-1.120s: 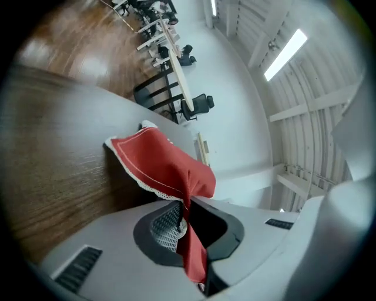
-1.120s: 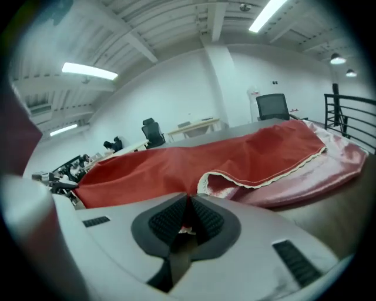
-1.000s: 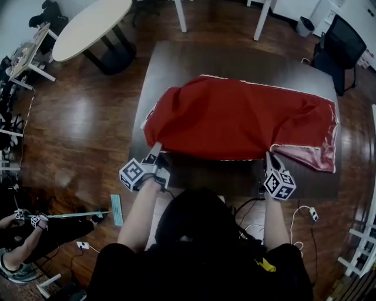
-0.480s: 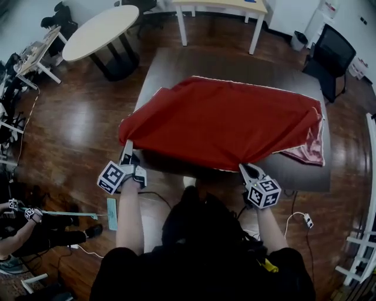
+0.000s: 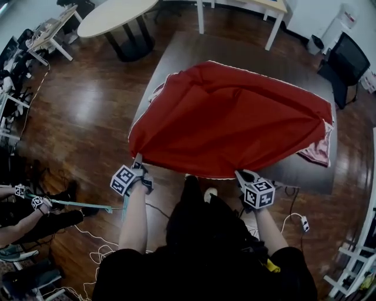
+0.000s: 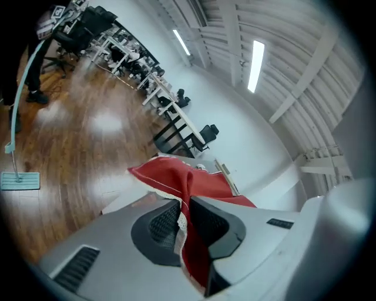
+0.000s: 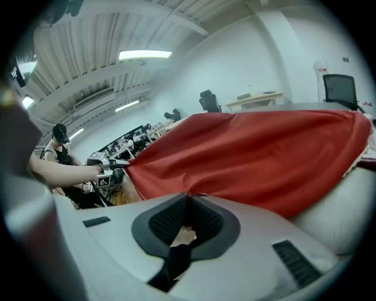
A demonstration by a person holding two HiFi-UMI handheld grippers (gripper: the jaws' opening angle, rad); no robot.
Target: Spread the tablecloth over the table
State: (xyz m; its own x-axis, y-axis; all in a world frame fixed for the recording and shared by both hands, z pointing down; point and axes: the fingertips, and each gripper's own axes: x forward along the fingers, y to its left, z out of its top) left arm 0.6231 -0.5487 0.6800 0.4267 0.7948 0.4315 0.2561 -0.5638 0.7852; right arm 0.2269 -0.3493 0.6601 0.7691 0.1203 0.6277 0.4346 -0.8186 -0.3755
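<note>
A red tablecloth (image 5: 229, 117) with a pale hem billows over the dark grey table (image 5: 194, 50), and its near edge is drawn past the table's front. My left gripper (image 5: 138, 163) is shut on the near left corner of the tablecloth (image 6: 176, 179). The left gripper (image 6: 187, 203) has just eased its jaws open slightly, with the hem still pinched between its pads. My right gripper (image 5: 238, 174) is shut on the near right edge. In the right gripper view the right gripper (image 7: 188, 197) bites the tablecloth (image 7: 258, 159), which stretches to the left gripper (image 7: 111, 166).
An oval beige table (image 5: 114, 14) stands at the far left, a white-legged table (image 5: 264, 7) behind, and a black chair (image 5: 346, 56) at the far right. A person (image 5: 29, 223) sits on the floor at lower left with a teal stick (image 5: 76, 204). Cables (image 5: 100, 256) lie near my feet.
Both grippers have drawn back from the table's front edge toward me, pulling the cloth with them. The cloth has lifted and ballooned, and its near edge has passed the table's front.
</note>
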